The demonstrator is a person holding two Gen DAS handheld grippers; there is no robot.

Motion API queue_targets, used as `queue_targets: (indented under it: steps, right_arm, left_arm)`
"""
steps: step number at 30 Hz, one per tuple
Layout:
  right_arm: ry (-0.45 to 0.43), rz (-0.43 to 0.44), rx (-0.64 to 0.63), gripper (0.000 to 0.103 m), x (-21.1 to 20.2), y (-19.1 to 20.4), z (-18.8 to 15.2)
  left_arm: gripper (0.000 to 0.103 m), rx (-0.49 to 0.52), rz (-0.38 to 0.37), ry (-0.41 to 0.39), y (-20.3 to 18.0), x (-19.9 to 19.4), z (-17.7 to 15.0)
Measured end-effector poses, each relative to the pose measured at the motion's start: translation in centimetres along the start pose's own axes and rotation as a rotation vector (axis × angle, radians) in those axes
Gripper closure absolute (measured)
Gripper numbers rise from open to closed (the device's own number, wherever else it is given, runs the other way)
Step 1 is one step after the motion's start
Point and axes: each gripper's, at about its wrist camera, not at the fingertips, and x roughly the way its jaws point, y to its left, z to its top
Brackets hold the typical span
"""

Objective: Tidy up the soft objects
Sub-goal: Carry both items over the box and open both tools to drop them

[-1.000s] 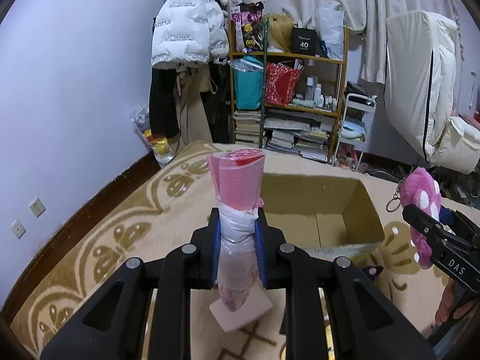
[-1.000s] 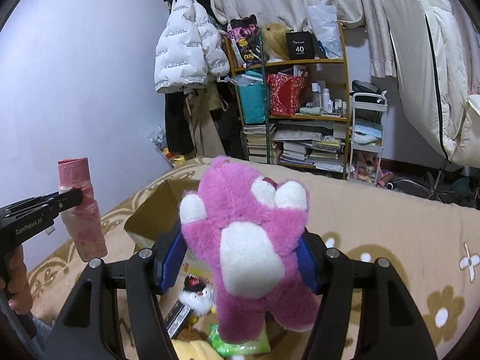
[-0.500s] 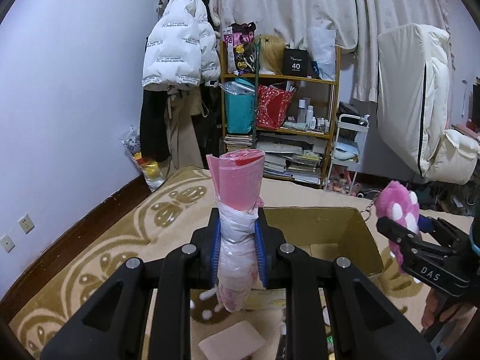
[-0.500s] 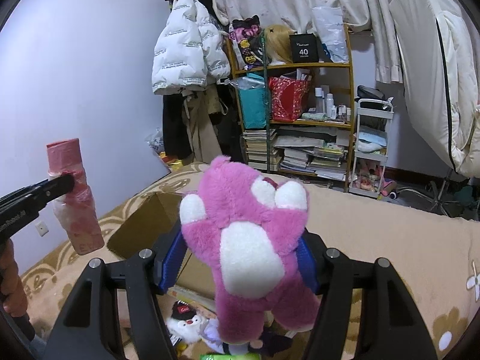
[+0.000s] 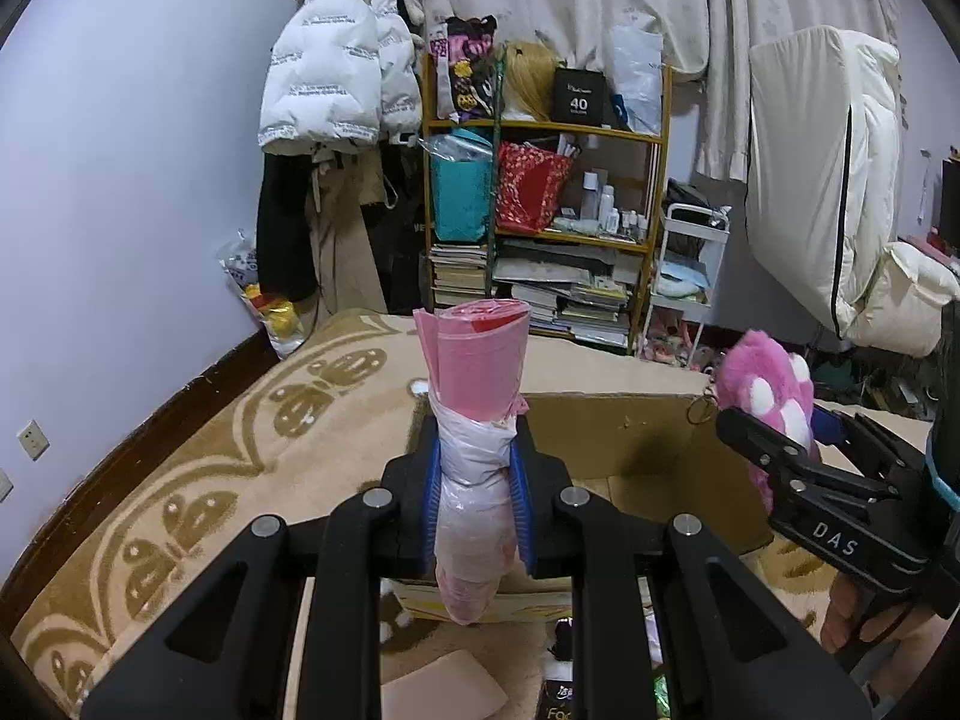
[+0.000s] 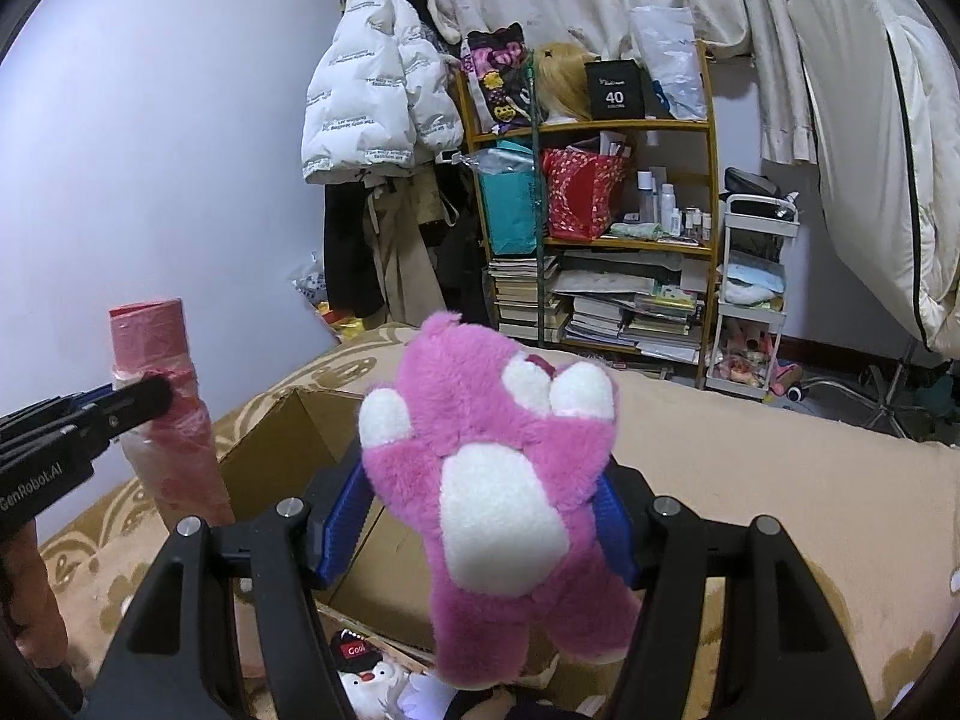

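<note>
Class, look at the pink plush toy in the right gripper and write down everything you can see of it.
The pink plush bear is fluffy, with a white belly patch and white paw pads. It hangs upright in the air, clamped at its sides between the right gripper's blue pads, above the open cardboard box. In the left wrist view a metal keyring dangles beside it. Only the pads touch it.

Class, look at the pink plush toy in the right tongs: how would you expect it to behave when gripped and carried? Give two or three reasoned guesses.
The plush toy probably squashes: its fur bulges around the pads of the right tongs. Likely floppy, since its legs dangle unsupported below. Probably light for its size and unlikely to slip, given the fuzzy surface.
</note>
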Motion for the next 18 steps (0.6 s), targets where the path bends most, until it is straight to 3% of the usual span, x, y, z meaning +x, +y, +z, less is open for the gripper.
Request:
queue_targets:
  steps: [9, 18]
  right_arm:
    - [-0.036, 0.057, -0.011, 0.033, -0.4, 0.6, 0.1]
    - [0.040, 0.051, -0.031, 0.032, 1.2, 1.0, -0.9]
  left_arm:
    - [0.083, 0.016, -0.055, 0.015, -1.4, 0.8, 0.0]
    - [0.079, 0.037, -0.016, 0.079, -1.7, 2.5, -1.2]
